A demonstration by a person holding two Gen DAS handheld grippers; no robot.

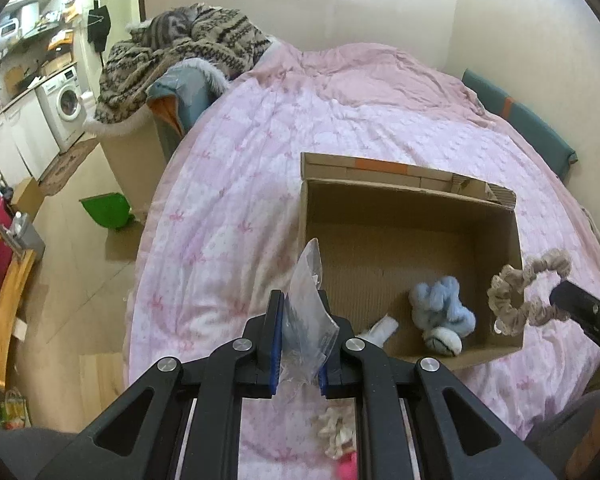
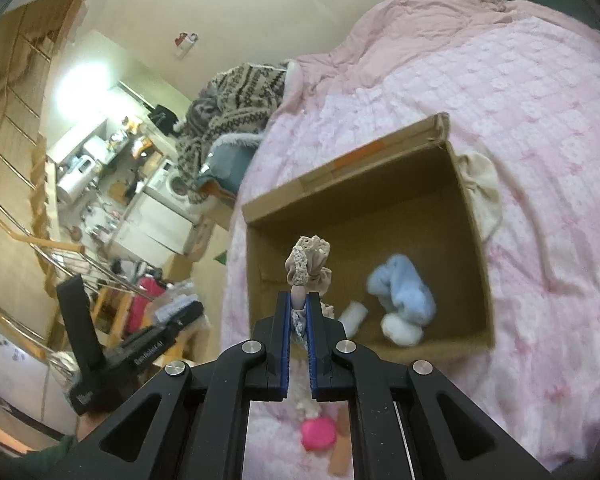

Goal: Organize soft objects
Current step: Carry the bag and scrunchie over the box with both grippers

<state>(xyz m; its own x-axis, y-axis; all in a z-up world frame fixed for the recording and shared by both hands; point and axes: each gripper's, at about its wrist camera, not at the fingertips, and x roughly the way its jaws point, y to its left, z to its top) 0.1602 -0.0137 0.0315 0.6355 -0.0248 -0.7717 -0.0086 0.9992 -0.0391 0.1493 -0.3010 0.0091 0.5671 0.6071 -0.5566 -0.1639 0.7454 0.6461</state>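
An open cardboard box (image 1: pixel 384 192) sits on the pink bed; it also shows in the right wrist view (image 2: pixel 476 216). Inside lie a blue plush toy (image 1: pixel 440 312) (image 2: pixel 404 292) and a small white roll (image 1: pixel 380 328) (image 2: pixel 352 314). My left gripper (image 1: pixel 300 300) is shut on a clear plastic bag (image 1: pixel 306 300) at the box's near left corner. My right gripper (image 2: pixel 299 300) is shut on a beige lace scrunchie (image 2: pixel 308 264), held over the box's near edge; the scrunchie also shows in the left wrist view (image 1: pixel 524 292). A cream scrunchie (image 1: pixel 336 428) and a pink object (image 2: pixel 318 434) lie on the bed below the grippers.
A cream cloth (image 2: pixel 482 184) lies against the box's right side. A patterned knit blanket (image 1: pixel 180 52) is piled at the bed's far left corner. A green dustpan (image 1: pixel 106 210) is on the floor. A washing machine (image 1: pixel 66 104) stands at the far left.
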